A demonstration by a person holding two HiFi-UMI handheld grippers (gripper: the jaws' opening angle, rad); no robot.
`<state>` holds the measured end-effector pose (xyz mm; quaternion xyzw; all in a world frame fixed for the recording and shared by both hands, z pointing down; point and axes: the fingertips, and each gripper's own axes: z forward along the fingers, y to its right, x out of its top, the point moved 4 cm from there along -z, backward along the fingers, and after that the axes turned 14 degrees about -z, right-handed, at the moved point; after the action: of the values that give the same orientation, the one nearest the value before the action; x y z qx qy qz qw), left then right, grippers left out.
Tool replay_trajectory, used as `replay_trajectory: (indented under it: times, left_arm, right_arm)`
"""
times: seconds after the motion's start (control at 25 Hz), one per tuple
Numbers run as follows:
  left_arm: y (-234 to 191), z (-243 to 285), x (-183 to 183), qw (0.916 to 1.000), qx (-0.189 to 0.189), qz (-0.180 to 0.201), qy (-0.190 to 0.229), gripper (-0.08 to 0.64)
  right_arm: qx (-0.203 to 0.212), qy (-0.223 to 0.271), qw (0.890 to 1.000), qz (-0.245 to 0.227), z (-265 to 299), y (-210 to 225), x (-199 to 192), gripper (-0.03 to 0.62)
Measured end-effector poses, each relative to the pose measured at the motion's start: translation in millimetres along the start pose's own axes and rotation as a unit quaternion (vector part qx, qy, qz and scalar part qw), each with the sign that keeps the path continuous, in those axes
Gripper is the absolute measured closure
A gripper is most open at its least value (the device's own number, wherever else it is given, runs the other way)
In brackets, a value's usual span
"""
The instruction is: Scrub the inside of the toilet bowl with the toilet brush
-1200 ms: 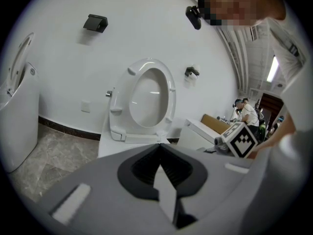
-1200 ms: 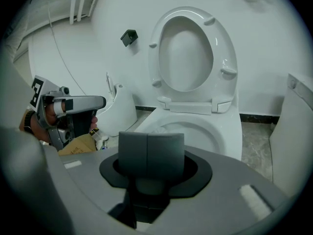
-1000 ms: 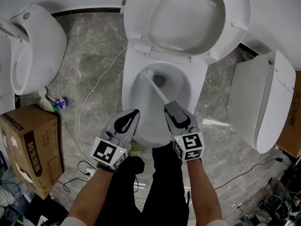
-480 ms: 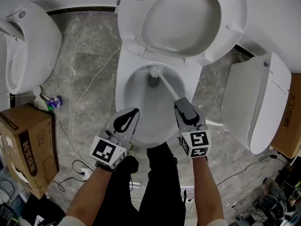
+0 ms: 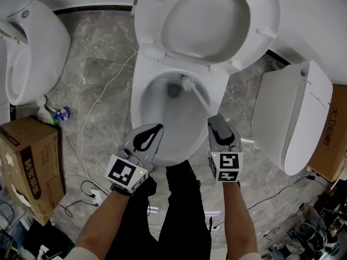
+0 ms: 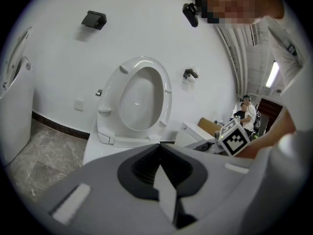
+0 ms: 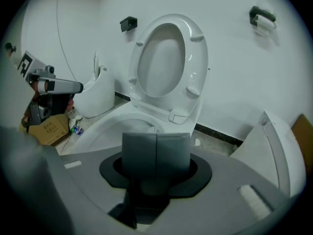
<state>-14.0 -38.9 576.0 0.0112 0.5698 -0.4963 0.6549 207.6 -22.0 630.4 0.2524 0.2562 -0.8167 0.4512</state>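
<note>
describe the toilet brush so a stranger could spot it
Find the middle toilet, seat raised. In its bowl a thin white stick slants from the right gripper up to a bristly white head beside the dark drain: the toilet brush. Nothing else in the bowl is thin and straight.

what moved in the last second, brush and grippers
The head of the white bristled toilet brush swept across the back of the white toilet bowl, from left of the drain hole to right of it. The right gripper, clamped on the brush's handle, shifted rightward with it. The left gripper stayed shut and empty by the front rim; the white seat stayed raised.
</note>
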Motion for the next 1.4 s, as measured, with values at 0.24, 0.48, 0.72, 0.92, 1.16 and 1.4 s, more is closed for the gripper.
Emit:
replay_trajectory:
  times: [0.24, 0.48, 0.72, 0.92, 1.16, 1.4]
  left_arm:
    - [13, -4, 3, 1.0000, -0.002, -0.005, -0.001, 0.554]
    - [21, -15, 6, 0.9999, 0.001, -0.011, -0.003, 0.554]
    - [35, -19, 11, 0.9995, -0.007, -0.030, -0.004, 0.555]
    - [39, -26, 11, 0.9995, -0.006, -0.029, -0.005, 0.554]
    - [42, -36, 20, 0.9995, -0.004, -0.030, -0.003, 0.554]
    - [44, -44, 21, 0.9997, -0.005, -0.025, -0.003, 0.554]
  right_arm:
    - [-0.016, -0.041, 0.998, -0.037, -17, 5, -6, 0.426]
    - [-0.020, -0.083, 0.994, -0.074, -32, 6, -8, 0.426]
    - [0.000, -0.123, 0.987, -0.106, -41, -1, -19, 0.426]
    - [0.018, -0.157, 0.980, -0.121, -51, -8, -23, 0.426]
    - [0.039, -0.195, 0.971, -0.134, -65, -19, -32, 0.428]
    - [0.066, -0.214, 0.963, -0.151, -78, -35, -39, 0.428]
